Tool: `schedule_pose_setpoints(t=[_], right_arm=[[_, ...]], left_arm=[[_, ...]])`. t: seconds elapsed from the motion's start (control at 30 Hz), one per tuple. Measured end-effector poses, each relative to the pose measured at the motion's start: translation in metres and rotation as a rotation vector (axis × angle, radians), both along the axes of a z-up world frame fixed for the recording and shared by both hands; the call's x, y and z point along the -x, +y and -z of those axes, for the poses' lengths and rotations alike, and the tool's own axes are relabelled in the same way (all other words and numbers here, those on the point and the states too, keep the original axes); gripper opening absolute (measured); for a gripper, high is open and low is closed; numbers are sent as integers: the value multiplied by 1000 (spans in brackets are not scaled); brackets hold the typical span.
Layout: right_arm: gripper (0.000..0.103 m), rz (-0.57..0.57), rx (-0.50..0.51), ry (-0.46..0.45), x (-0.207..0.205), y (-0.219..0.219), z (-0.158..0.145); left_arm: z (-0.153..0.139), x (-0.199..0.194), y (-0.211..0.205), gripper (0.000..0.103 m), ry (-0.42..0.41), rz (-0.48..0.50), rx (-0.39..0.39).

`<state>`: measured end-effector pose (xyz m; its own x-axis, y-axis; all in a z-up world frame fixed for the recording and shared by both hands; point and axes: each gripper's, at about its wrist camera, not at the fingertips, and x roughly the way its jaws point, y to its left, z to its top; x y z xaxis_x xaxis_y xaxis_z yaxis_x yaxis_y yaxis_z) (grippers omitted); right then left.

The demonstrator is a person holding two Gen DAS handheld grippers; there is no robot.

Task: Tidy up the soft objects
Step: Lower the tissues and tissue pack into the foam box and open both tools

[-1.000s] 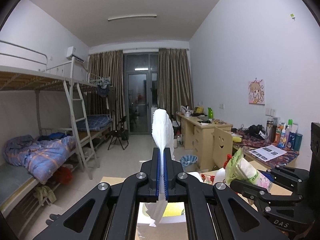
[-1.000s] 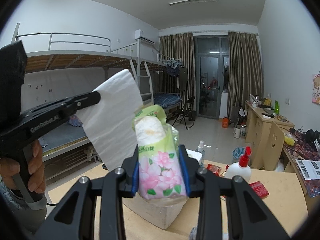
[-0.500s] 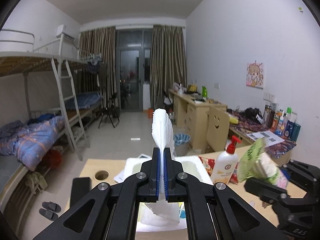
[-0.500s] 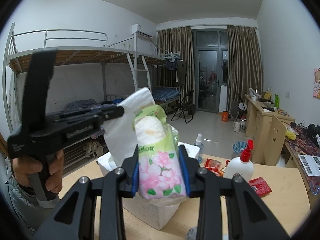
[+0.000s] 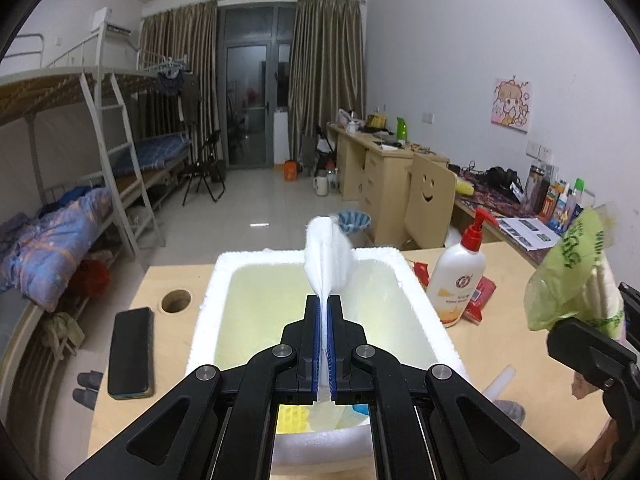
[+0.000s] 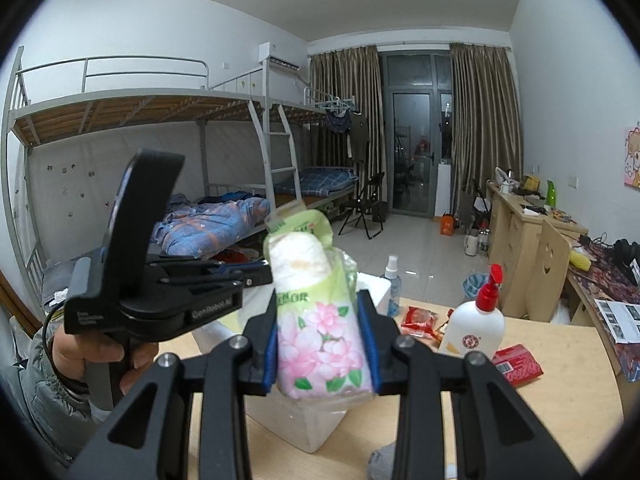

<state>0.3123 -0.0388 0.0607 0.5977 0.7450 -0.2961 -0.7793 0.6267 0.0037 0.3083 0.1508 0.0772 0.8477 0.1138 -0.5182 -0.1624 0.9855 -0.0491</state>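
Observation:
My left gripper [image 5: 324, 312] is shut on a white tissue [image 5: 327, 256] that sticks up past its blue pads and hangs over the white foam box [image 5: 424, 300]. The box holds a yellowish lining and, at its near end, something yellow and blue half hidden by the gripper. My right gripper [image 6: 324, 336] is shut on a green and pink floral tissue pack [image 6: 316, 316], held upright above the table to the right of the box. That pack [image 5: 572, 272] shows at the right edge of the left wrist view. A hand [image 6: 100, 356] holds the left gripper's handle.
On the wooden table [image 5: 516, 336] stand a white lotion bottle with a red pump [image 5: 460, 280], red snack packets [image 5: 480, 296], a small spray bottle [image 6: 392, 284] behind the box and a black phone [image 5: 130, 352] to its left, near a round cable hole [image 5: 176, 301]. Bunk beds line the left wall.
The left gripper has come down and tipped forward with the tissue, from high above the table to just over the foam box. The right gripper with the tissue pack has stayed put.

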Motion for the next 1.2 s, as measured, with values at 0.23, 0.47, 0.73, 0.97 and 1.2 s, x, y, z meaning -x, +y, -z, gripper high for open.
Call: schedule_pose_setpoints(t=[0.23,0.47,0.73,0.97,1.2], right_arm=[[39,14,5,9,-3,0,3],[39,23,6,9,-2,2,1],[39,15,16,12,-2,10,3],[39,-5,22,29,-10,26,4],[39,-30,29,32,-11,50,1]], left_arm=[[9,-9,3,10,7,-1,3],[10,-2,7,96,-23,-29,15],[0,30,14,96,-93,-80,-29],[-10,75,23,103,-174,-151,-87],[-14,110,41,103,-202,-199,-88]])
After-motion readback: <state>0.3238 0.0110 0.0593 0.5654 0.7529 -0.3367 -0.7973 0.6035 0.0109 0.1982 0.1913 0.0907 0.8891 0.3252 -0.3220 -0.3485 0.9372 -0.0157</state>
